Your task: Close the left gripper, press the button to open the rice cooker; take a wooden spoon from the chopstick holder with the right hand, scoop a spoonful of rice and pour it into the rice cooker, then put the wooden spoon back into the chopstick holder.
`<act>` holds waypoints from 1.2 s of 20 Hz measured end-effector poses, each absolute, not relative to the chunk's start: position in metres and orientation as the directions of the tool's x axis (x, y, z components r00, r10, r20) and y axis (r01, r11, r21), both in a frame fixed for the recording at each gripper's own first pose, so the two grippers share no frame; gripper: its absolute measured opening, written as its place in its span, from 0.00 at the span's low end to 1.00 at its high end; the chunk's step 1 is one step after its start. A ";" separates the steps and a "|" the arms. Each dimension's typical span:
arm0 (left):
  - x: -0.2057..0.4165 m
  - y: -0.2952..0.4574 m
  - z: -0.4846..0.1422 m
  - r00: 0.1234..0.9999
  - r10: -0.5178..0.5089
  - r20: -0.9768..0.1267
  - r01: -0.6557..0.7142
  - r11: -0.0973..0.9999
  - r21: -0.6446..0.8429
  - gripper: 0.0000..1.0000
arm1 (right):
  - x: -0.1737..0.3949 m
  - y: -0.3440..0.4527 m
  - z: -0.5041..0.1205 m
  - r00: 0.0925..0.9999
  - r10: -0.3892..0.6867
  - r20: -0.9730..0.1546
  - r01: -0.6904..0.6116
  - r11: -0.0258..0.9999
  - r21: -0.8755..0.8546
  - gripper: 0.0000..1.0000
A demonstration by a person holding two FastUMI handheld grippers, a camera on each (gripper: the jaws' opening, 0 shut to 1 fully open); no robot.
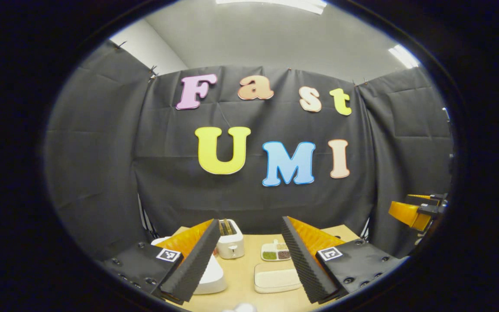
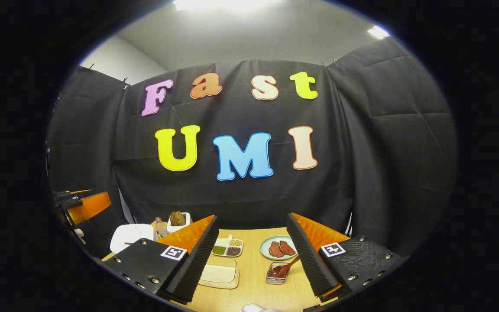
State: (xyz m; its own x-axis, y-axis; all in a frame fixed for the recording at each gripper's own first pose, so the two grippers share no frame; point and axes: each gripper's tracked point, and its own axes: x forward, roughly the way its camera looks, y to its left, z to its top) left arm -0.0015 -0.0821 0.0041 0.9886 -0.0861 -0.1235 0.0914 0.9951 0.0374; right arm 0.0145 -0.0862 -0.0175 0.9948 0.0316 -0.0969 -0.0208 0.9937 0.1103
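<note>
My left gripper (image 1: 251, 222) is open and holds nothing, raised above the near edge of the wooden table (image 1: 241, 294). The white rice cooker (image 1: 211, 277) sits low at the left, partly hidden behind my left finger; its lid looks down. A shallow tray of rice (image 1: 275, 277) lies between the fingers. My right gripper (image 2: 252, 217) is also open and empty. Just left of its right finger, a wooden spoon (image 2: 287, 267) leans in a small clear holder (image 2: 277, 277). The rice tray (image 2: 219, 274) and the rice cooker (image 2: 130, 236) lie to the left.
A white toaster (image 1: 231, 242) with bread stands at the back beside a divided dish of beans (image 1: 276, 252). A plate of meat (image 2: 277, 248) lies behind the spoon holder. The toaster (image 2: 178, 221) and the bean dish (image 2: 228, 247) also show here. Black cloth walls close the booth.
</note>
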 end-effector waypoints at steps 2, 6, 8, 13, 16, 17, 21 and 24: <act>0.000 -0.083 0.002 0.988 -0.095 -0.124 0.099 0.995 0.029 0.98 | 0.013 -0.088 -0.017 0.995 0.022 -0.096 -0.012 0.994 0.108 0.96; -0.001 -0.082 0.004 0.987 -0.104 -0.124 0.107 0.994 0.021 0.98 | 0.011 -0.089 -0.015 0.995 0.017 -0.096 -0.006 0.994 0.110 0.96; 0.000 -0.082 0.004 0.987 -0.107 -0.123 0.111 0.994 0.024 0.98 | 0.010 -0.089 -0.014 0.996 0.014 -0.093 -0.004 0.994 0.109 0.96; -0.002 -0.086 0.003 0.984 -0.125 -0.129 0.127 0.992 0.011 0.98 | 0.009 -0.087 -0.009 0.996 0.017 -0.085 -0.008 0.994 0.105 0.96; -0.003 -0.083 0.005 0.985 -0.121 -0.126 0.124 0.992 0.017 0.98 | 0.005 -0.086 -0.006 0.997 0.019 -0.075 -0.011 0.994 0.106 0.96; -0.005 -0.083 0.005 0.985 -0.122 -0.126 0.124 0.992 0.016 0.98 | 0.003 -0.087 -0.005 0.997 0.019 -0.072 -0.011 0.994 0.106 0.96; -0.009 -0.080 0.009 0.985 -0.120 -0.126 0.123 0.992 0.018 0.98 | 0.001 -0.085 -0.002 0.997 0.024 -0.068 -0.017 0.994 0.110 0.96; -0.009 -0.080 0.010 0.984 -0.123 -0.127 0.125 0.992 0.014 0.98 | 0.000 -0.086 0.000 0.998 0.024 -0.065 -0.016 0.994 0.110 0.96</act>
State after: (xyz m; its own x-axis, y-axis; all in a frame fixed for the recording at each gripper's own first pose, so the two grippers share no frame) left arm -0.0094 -0.0805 0.0097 0.9843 -0.1226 -0.1271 0.1254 0.9920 0.0141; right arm 0.0002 -0.0859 -0.0002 0.9976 0.0237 -0.0654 -0.0164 0.9938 0.1103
